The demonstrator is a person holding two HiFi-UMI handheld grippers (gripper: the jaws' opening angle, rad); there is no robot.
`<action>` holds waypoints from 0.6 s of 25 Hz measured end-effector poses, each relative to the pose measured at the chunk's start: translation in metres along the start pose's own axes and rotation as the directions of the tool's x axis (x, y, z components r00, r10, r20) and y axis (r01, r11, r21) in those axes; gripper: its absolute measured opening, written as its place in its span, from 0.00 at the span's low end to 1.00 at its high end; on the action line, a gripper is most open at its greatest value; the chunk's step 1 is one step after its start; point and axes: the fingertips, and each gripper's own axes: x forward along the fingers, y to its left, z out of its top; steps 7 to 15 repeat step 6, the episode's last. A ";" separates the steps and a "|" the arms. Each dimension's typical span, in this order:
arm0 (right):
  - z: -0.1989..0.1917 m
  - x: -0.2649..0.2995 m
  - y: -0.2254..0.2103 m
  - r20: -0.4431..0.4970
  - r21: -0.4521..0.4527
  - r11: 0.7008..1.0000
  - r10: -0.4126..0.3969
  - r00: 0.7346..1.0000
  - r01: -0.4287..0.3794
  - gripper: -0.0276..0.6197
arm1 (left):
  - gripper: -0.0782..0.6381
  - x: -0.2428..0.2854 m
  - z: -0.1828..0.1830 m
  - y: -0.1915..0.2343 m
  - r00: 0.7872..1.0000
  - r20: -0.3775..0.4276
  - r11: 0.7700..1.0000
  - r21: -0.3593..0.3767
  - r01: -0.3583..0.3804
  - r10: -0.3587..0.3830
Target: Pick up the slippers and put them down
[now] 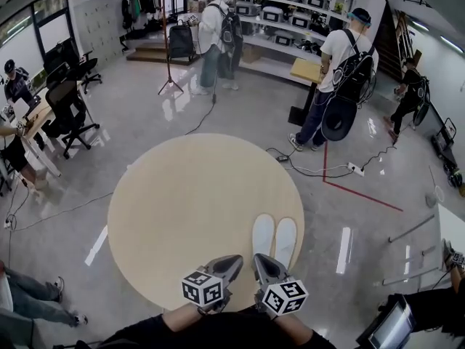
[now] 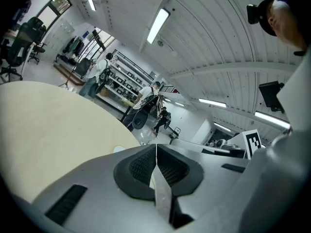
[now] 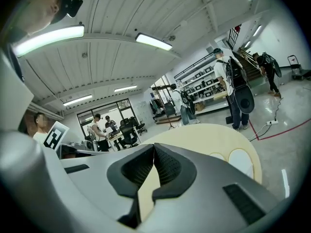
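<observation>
Two white slippers (image 1: 275,238) lie side by side, flat on the round beige table (image 1: 182,209), near its front right edge. My left gripper (image 1: 231,265) hangs just short of the table's near edge, to the left of the slippers, shut and empty. My right gripper (image 1: 263,262) sits beside it, right at the slippers' heels, also shut with nothing between its jaws. In the right gripper view the slippers (image 3: 241,160) show to the right of the jaws (image 3: 154,154). In the left gripper view the jaws (image 2: 156,155) meet tip to tip, and only a sliver of a slipper (image 2: 119,149) peeks over them.
People stand by shelving (image 1: 283,20) at the back and by desks with office chairs (image 1: 69,115) at the left. Cables (image 1: 320,169) and red floor tape (image 1: 356,191) lie right of the table. A light stand (image 1: 169,78) rises behind it.
</observation>
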 end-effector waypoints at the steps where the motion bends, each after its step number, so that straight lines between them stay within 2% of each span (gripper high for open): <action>1: 0.000 -0.001 0.003 0.004 0.005 1.000 -0.003 1.000 0.003 0.07 | 0.14 -0.003 0.001 -0.001 1.000 -0.002 1.000 0.008 0.001 -0.001; 6: 0.001 -0.013 0.021 0.013 0.017 1.000 -0.010 1.000 0.010 0.07 | 0.14 -0.021 0.001 -0.011 1.000 -0.016 0.999 0.039 0.002 -0.001; 15: 0.001 -0.013 0.021 0.013 0.017 1.000 -0.010 1.000 0.010 0.07 | 0.14 -0.021 0.001 -0.011 1.000 -0.016 0.999 0.039 0.002 -0.001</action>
